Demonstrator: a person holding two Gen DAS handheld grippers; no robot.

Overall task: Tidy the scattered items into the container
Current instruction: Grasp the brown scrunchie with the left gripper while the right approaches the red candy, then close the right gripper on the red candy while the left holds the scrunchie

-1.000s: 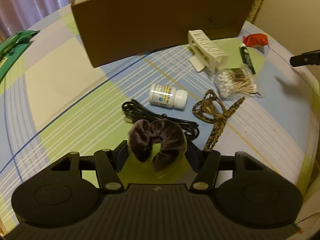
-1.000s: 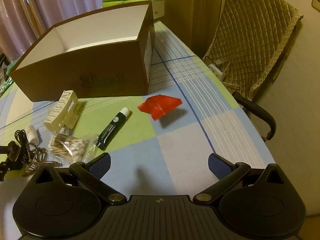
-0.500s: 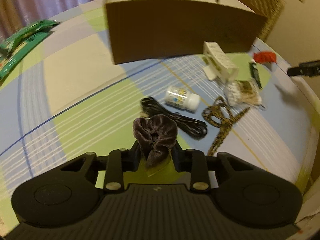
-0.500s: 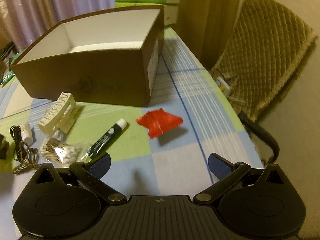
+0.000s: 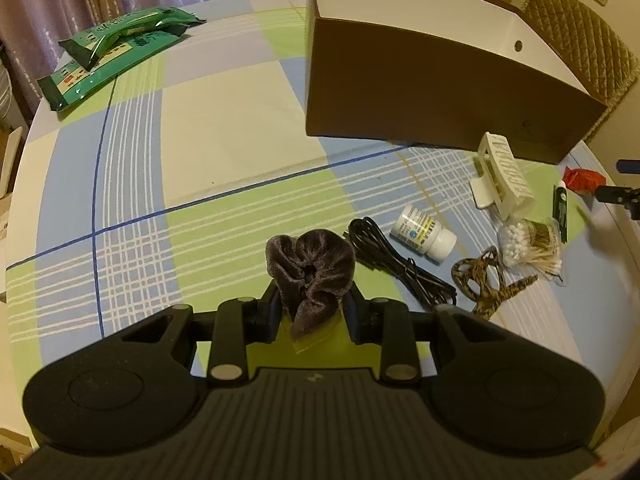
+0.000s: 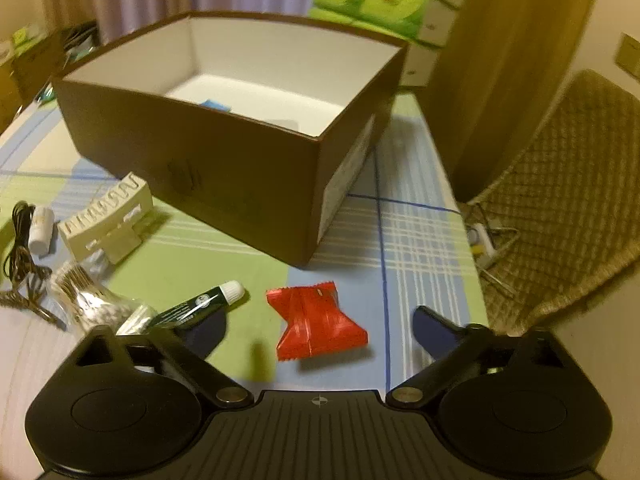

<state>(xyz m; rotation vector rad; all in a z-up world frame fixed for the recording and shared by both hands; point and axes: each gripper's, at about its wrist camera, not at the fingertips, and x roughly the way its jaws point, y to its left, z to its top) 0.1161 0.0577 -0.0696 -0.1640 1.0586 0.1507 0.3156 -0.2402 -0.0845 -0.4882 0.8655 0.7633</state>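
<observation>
My left gripper point(image 5: 311, 309) is shut on a brown velvet scrunchie point(image 5: 311, 268) and holds it above the checked tablecloth. The brown cardboard box point(image 5: 436, 92) stands ahead to the right, open on top point(image 6: 192, 140). On the cloth lie a black cable point(image 5: 396, 264), a white pill bottle point(image 5: 424, 234), a leopard hair band point(image 5: 486, 280), a bag of cotton swabs point(image 5: 530, 246), a white hair claw point(image 5: 504, 176) and a dark tube point(image 6: 200, 306). My right gripper point(image 6: 320, 330) is open, with a red wrapper point(image 6: 316, 326) between its fingers.
Green packets point(image 5: 112, 52) lie at the table's far left. A quilted chair point(image 6: 560, 208) stands to the right of the table, with a white plug point(image 6: 482, 240) on the floor beside it. A blue item point(image 6: 216, 105) lies inside the box.
My left gripper closed on the scrunchie and lifted it back and left from the cable. My right gripper moved forward and down until the red wrapper sat between its open fingers.
</observation>
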